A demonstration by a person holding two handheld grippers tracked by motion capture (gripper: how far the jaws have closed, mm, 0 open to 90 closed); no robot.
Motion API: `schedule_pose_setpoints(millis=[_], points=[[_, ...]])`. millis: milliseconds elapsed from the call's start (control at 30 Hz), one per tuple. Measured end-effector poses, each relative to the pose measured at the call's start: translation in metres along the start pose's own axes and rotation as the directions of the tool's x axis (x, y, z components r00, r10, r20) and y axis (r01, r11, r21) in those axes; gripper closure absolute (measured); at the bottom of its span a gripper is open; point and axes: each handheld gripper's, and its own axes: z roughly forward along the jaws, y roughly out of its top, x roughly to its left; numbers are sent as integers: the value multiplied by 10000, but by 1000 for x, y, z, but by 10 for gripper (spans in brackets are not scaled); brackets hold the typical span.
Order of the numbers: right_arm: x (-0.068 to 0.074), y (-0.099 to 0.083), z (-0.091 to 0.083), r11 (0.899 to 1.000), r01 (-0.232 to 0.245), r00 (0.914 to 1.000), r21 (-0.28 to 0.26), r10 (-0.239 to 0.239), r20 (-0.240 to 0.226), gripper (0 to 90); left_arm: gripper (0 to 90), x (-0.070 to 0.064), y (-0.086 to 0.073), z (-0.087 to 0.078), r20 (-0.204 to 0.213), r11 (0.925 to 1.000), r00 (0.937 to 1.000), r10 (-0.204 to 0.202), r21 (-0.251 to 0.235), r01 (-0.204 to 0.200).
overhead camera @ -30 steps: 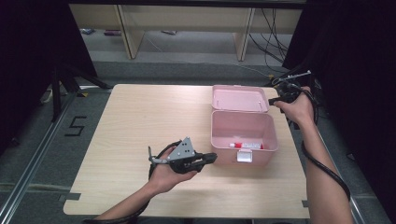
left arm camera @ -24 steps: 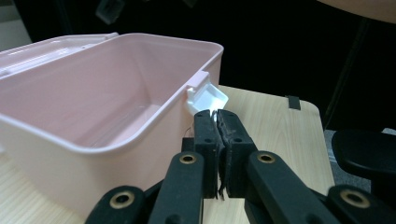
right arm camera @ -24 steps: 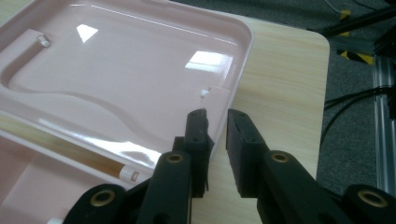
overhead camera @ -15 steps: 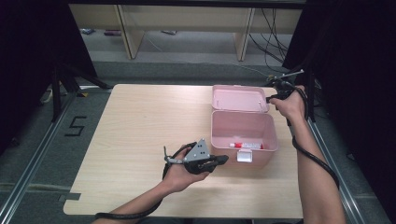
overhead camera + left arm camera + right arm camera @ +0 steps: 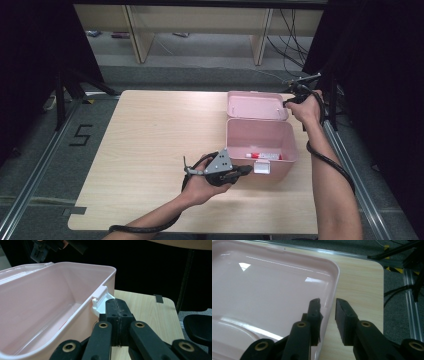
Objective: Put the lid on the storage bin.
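Open pink plastic box (image 5: 260,145) sitting near the right edge of the light wooden worktop (image 5: 150,135), smooth glossy hinged lid (image 5: 256,105) lying flat on the far side. Inside, a small red-and-white object (image 5: 263,156), too small to identify. Probably the closing step now. Left hand-held gripper (image 5: 117,307) clenched with nothing between the jaws, tips just beside the white latch tab (image 5: 100,298) on the near wall. Right hand-held gripper (image 5: 327,305) released, jaws straddling the rounded lid rim at its right corner. Next move by judgement: clench on the rim, then swing the lid up and over toward the near side.
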Motion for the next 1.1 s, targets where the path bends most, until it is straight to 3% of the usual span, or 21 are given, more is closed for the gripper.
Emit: schedule_pose_setpoints(millis=[67,100,133,267,300,367,400,433,500,533,567,600,667,867,900,933,1100], points=[[0,0,0,10000,-22,10000,54,22,-36,746,893,-1,0,3,-3,9999,10000,47,91,-47],[1,-1,0,9991,-383,9993,156,384,-53,746,893,-2,0,5,-1,10000,10000,-24,69,24],[-1,0,1,9999,-109,9999,33,109,28,745,893,-2,0,7,24,9999,10000,69,118,-70],[-1,0,3,9995,-307,9995,50,307,25,745,893,-2,1,13,13,9998,9999,156,117,-156],[-4,1,5,9999,-9,9999,-101,10,154,747,893,-3,1,16,-8,9997,9998,211,127,-211],[-3,2,7,10000,0,9999,-79,1,169,751,893,-4,1,19,-22,9996,9997,235,175,-234],[-1,2,8,9995,-301,9995,-22,301,3,752,893,-3,1,20,-36,9991,9994,358,225,-357],[-2,3,9,10000,-72,10000,-25,72,60,755,893,-3,1,21,-64,9994,9996,286,206,-284],[-2,4,11,10000,-41,9998,-55,42,175,759,893,-2,0,23,-84,9994,9996,258,250,-256],[1,4,12,9991,-424,9991,20,424,71,761,893,-1,-1,24,-102,9992,9995,299,271,-296],[1,4,12,9991,-424,9991,20,424,71,761,893,-1,-1,24,-102,9992,9995,299,271,-296],[-2,5,13,10000,-7,9999,6,7,168,762,893,-1,-3,26,-161,9993,9995,256,259,-252],[0,5,12,9993,-335,9994,177,333,133,761,893,0,-4,27,-197,9994,9996,208,286,-203],[-4,6,15,9999,-25,9997,108,22,230,763,892,1,-5,32,-245,9996,9995,180,230,-174],[-2,6,15,9991,-398,9989,141,394,255,763,892,1,-6,33,-244,9996,9995,199,206,-194],[-4,6,16,9999,-117,9997,53,116,193,763,892,1,-6,34,-242,9996,9995,190,208,-185],[-3,7,19,9989,-409,9991,226,405,146,765,892,0,-5,36,-231,9994,9994,244,236,-239]])
